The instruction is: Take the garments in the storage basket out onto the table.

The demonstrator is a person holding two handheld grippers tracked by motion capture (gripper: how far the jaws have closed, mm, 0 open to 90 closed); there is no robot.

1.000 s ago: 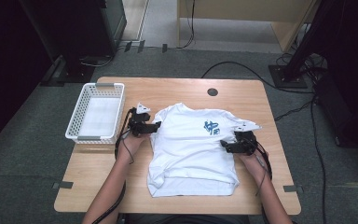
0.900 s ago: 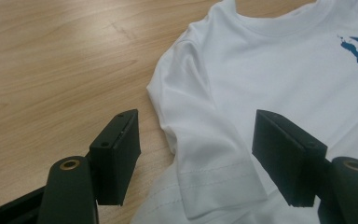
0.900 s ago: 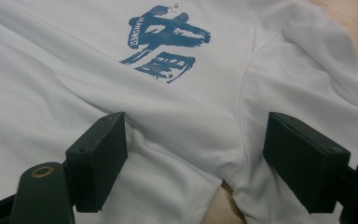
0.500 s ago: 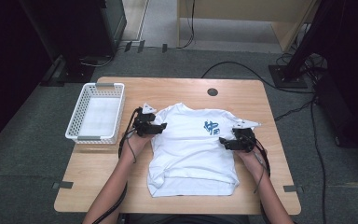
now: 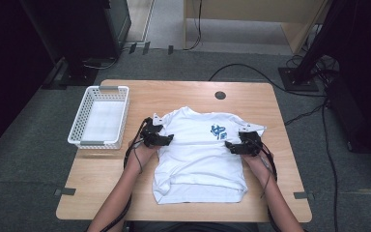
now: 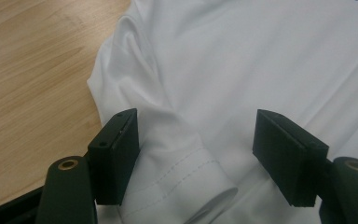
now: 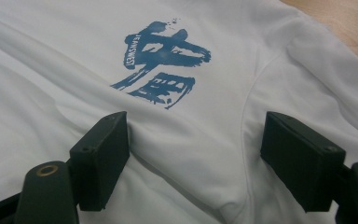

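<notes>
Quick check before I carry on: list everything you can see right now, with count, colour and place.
T-shirt: one, white with a blue print, flat at the table's centre, sleeves folded in.
Basket: one, white plastic mesh, on the table's left part.
Table: one, light wood.
Cable hole: one, dark, near the far edge.
Left gripper: one, black, jaws just opening, astride the left sleeve.
Right gripper: one, black, jaws open over the shirt's right side.
Forearms: two, bare, from the near edge.
</notes>
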